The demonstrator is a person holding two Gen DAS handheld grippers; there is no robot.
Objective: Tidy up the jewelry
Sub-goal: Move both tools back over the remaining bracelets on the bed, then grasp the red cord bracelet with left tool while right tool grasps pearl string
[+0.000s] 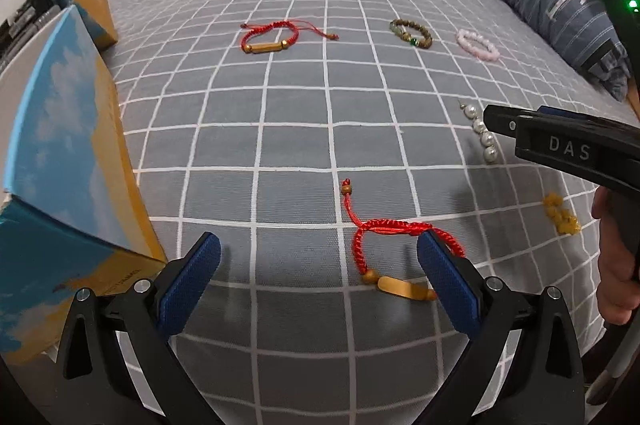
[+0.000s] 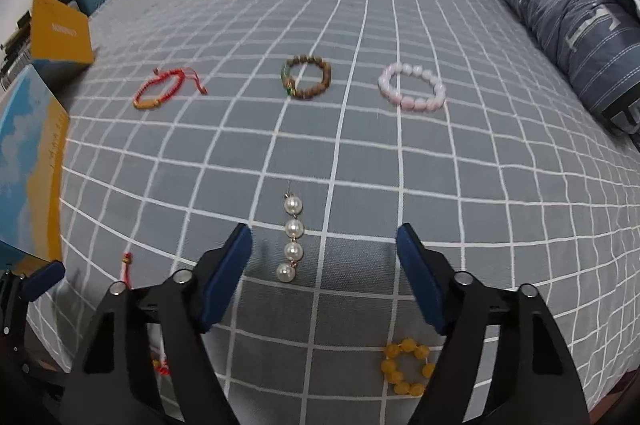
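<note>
On the grey checked bedsheet lie several pieces of jewelry. A near red cord bracelet with a gold bar lies just ahead of my open left gripper, beside its right finger. A second red cord bracelet, a brown bead bracelet and a pink bead bracelet lie in a far row. A pearl strand lies between the fingers of my open right gripper. A yellow bead bracelet lies under its right finger.
A blue and yellow box stands at the left edge, with a yellow box behind it. A folded blue striped duvet lies along the right. Clutter sits beyond the bed's far left corner.
</note>
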